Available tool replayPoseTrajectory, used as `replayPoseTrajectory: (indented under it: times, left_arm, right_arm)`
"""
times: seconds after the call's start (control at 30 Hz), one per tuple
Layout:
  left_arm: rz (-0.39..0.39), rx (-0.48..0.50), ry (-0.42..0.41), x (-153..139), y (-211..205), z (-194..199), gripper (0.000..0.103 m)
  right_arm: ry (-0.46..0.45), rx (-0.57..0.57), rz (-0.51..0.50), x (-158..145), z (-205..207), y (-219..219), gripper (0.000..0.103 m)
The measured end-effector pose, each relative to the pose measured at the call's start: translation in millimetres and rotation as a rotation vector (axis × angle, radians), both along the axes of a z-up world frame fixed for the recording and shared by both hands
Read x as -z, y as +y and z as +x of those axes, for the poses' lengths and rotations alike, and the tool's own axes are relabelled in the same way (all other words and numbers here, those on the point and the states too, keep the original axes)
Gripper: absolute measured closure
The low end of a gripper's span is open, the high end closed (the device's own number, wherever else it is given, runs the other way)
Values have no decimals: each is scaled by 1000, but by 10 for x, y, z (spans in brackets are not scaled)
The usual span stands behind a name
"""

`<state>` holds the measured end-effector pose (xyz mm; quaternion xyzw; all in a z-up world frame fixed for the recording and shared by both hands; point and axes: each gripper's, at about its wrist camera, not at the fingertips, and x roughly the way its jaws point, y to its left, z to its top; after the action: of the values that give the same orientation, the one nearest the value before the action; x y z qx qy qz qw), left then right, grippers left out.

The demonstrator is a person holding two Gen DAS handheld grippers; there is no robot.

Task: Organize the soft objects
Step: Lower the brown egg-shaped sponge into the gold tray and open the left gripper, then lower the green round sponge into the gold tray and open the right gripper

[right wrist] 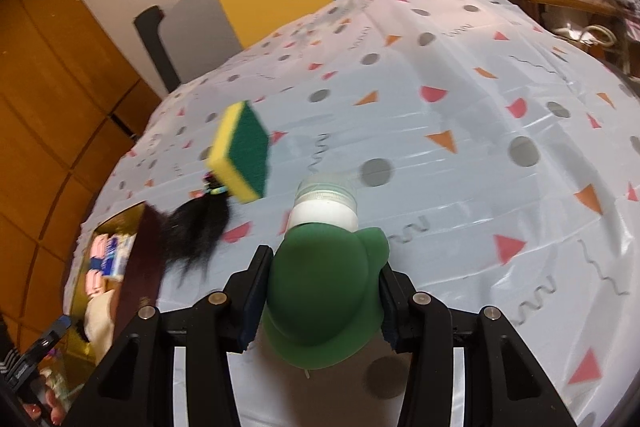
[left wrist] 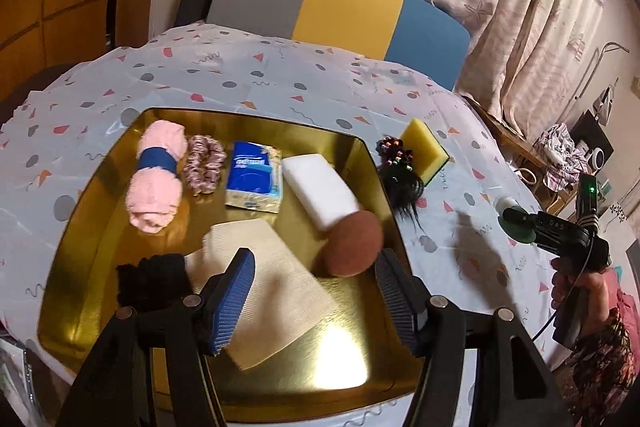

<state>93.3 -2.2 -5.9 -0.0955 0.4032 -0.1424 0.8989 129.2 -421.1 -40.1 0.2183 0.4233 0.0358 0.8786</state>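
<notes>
A gold tray holds a pink rolled towel, a pink scrunchie, a blue tissue pack, a white sponge block, a brown round pad, a beige folded cloth and a black fabric piece. My left gripper hangs open over the cloth and pad, with nothing between its fingers. My right gripper is shut on a green foam-headed white bottle above the table; it also shows as the right gripper in the left wrist view.
On the patterned tablecloth right of the tray lie a yellow-green sponge and a black hairpiece with coloured beads. A grey, yellow and blue chair back stands behind the table. Curtains and clutter fill the right.
</notes>
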Motion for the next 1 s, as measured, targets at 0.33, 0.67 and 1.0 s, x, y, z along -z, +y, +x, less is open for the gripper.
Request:
replayPoseTrajectory:
  times: [0.33,0.67,1.0]
  left_arm:
    - [8,-65,48,-6,401,30,39]
    - [98,-89,27,32,588,-93,39]
    - [82,-120,2,45,831,-289,39]
  right_arm:
    - [-48,-125,68,-186,-308,652,55]
    - [-106,-368,142,-440,-438,1801,55]
    - [-62,-515,181,-393,-78,2920,55]
